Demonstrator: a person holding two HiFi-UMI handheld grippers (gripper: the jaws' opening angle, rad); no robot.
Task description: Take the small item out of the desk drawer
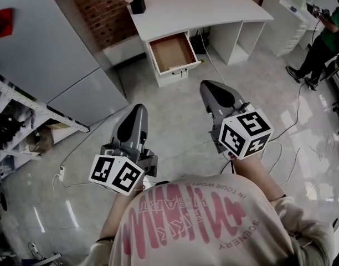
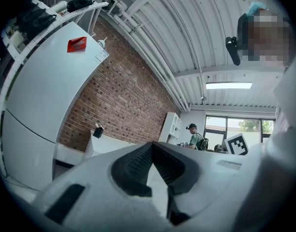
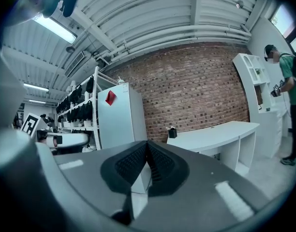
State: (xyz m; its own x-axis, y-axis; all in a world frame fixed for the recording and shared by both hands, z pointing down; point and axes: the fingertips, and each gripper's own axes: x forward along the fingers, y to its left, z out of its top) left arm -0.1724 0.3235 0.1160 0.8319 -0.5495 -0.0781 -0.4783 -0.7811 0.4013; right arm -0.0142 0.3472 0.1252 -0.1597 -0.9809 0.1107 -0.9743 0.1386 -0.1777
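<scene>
Head view: hand-held grippers (image 1: 137,110) (image 1: 208,85) level (closed)

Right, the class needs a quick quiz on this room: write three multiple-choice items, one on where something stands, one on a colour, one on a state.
1. Where is the small black box? A on the desk, by the brick wall; B on a chair; C on a bed.
2. What colour is the desk? A white; B red; C green.
3. How is the drawer? A shut; B pulled open; C missing.
Key: 1 A, it stands at the desk's back corner; 2 A, the top and sides are white; 3 B, its brown bottom shows.
</scene>
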